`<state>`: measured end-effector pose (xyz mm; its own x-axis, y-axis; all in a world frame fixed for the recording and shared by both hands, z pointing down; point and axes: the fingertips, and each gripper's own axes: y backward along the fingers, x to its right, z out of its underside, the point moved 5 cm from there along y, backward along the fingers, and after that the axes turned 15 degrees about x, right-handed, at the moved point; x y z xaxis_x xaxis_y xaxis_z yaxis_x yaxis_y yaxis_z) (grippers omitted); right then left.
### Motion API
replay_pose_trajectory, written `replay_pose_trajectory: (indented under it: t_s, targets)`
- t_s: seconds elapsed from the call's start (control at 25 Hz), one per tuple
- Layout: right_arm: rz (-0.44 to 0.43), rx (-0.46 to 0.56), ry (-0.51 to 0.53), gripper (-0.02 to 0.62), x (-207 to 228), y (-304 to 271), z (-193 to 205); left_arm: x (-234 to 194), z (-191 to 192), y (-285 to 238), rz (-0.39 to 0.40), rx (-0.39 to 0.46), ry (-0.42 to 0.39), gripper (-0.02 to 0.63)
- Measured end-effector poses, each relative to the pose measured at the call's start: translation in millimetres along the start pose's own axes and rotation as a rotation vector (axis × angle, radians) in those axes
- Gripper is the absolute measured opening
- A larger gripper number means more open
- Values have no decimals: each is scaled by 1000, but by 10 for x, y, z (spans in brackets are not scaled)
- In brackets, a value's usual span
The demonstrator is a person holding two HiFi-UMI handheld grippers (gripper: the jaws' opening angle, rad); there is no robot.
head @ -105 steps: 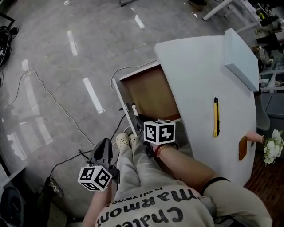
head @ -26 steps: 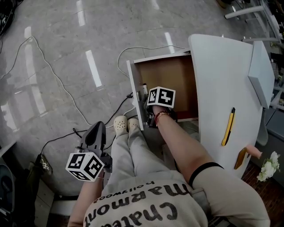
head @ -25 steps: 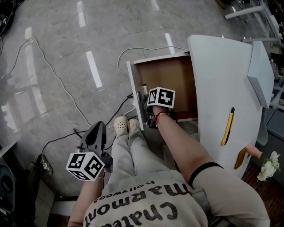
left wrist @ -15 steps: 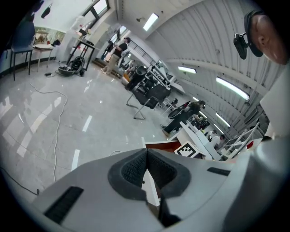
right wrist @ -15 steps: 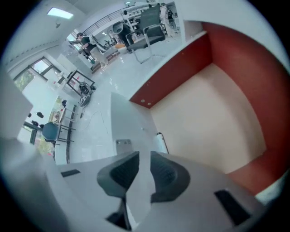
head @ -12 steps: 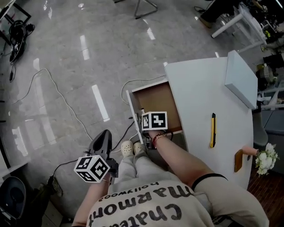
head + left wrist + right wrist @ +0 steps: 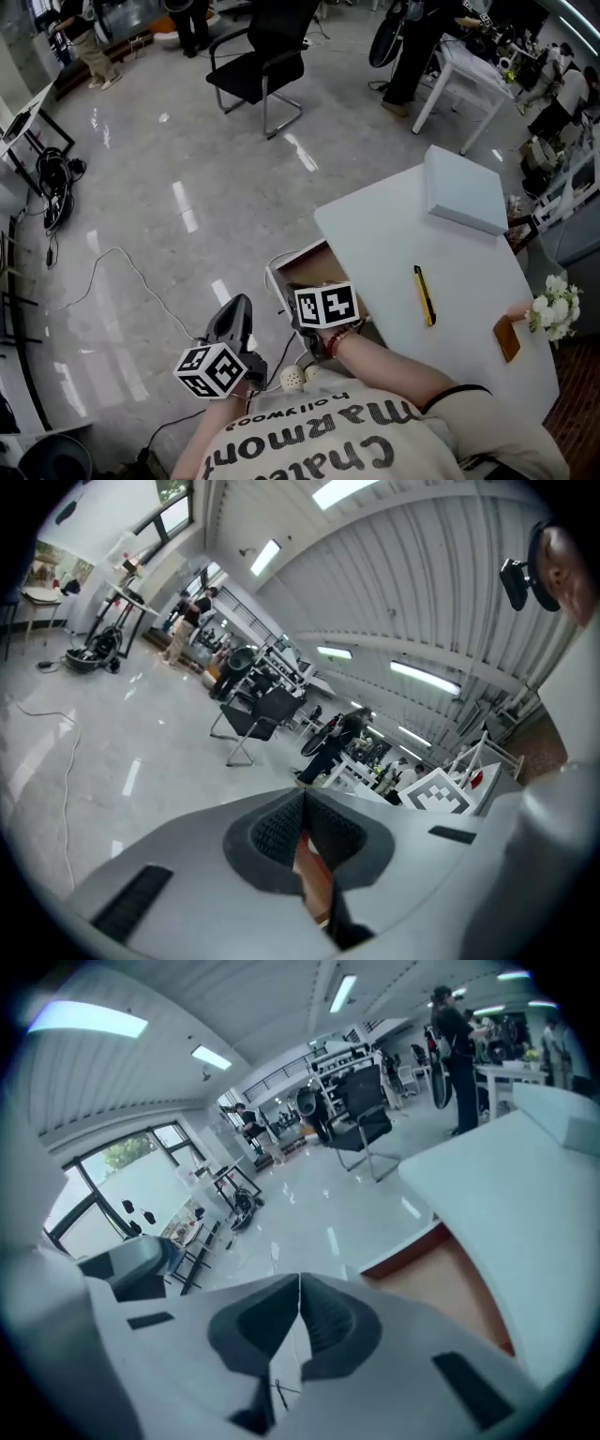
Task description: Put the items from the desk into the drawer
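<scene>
Right tongs closed by open drawer; left tongs closed

Bright, even indoor light falls from long ceiling strip lamps, which leave streaky glare on the polished floor. The white desk reads bright, and shadows are soft. Both gripper views bend strongly toward a dark round vignette, with near parts blurred. The head view is sharper.

The place looks like an open-plan office or lab workspace, with a black office chair, a white desk, a polished grey floor trailing cables, ceiling strip lights and people standing at far tables.
</scene>
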<state>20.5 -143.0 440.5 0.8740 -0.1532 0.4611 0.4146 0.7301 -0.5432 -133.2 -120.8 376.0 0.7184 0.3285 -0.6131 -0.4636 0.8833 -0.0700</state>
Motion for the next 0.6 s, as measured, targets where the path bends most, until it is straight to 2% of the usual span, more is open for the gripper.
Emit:
replay_pose_trajectory:
  t_s: [0.2, 0.36, 0.6]
  targets:
    - [16, 179, -80, 5, 29, 581, -396, 321, -119, -70, 92, 0, -21, 2]
    - [55, 314, -103, 3, 244, 1031, -611, 628, -37, -209, 187, -16, -40, 2]
    - [185, 460, -122, 3, 833, 1711, -737, 1130, 222, -446, 305, -64, -52, 2]
